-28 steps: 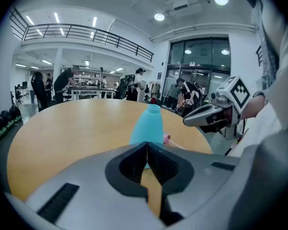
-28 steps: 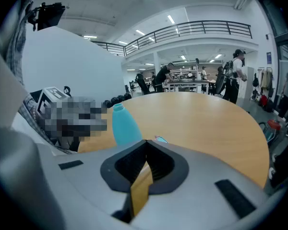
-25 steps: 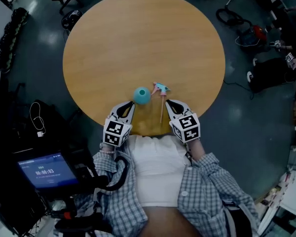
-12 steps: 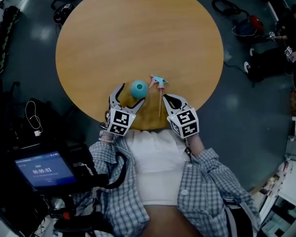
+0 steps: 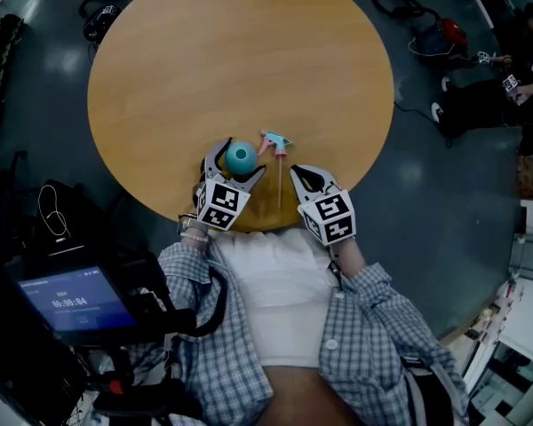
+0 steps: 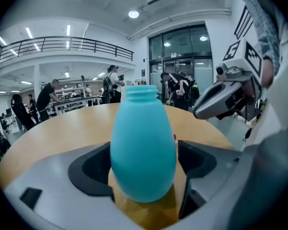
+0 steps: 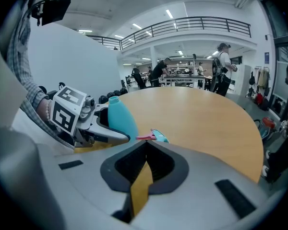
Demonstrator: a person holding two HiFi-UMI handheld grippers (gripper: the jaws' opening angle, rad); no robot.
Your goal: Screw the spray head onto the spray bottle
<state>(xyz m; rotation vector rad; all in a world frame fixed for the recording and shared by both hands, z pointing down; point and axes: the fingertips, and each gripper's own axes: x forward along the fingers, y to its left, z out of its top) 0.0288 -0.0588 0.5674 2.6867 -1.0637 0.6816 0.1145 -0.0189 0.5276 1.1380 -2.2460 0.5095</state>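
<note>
A teal spray bottle (image 5: 241, 158) stands upright and uncapped near the table's near edge. My left gripper (image 5: 238, 161) is open around it; in the left gripper view the bottle (image 6: 143, 143) sits between the jaws with a gap at each side. The teal and pink spray head (image 5: 275, 142) lies on the table right of the bottle, its thin dip tube (image 5: 279, 183) pointing toward me. My right gripper (image 5: 306, 177) is shut and empty, just near-right of the spray head (image 7: 156, 136). The right gripper view also shows the bottle (image 7: 121, 119) and left gripper (image 7: 89, 123).
The round wooden table (image 5: 240, 60) stretches bare beyond the two objects. Its near edge runs just under both grippers. A monitor (image 5: 67, 300) stands at my lower left; bags and cables lie on the floor around the table, with people at far benches.
The left gripper has opened and moved forward so that its jaws now stand around the bottle. The right gripper stays shut near the spray head.
</note>
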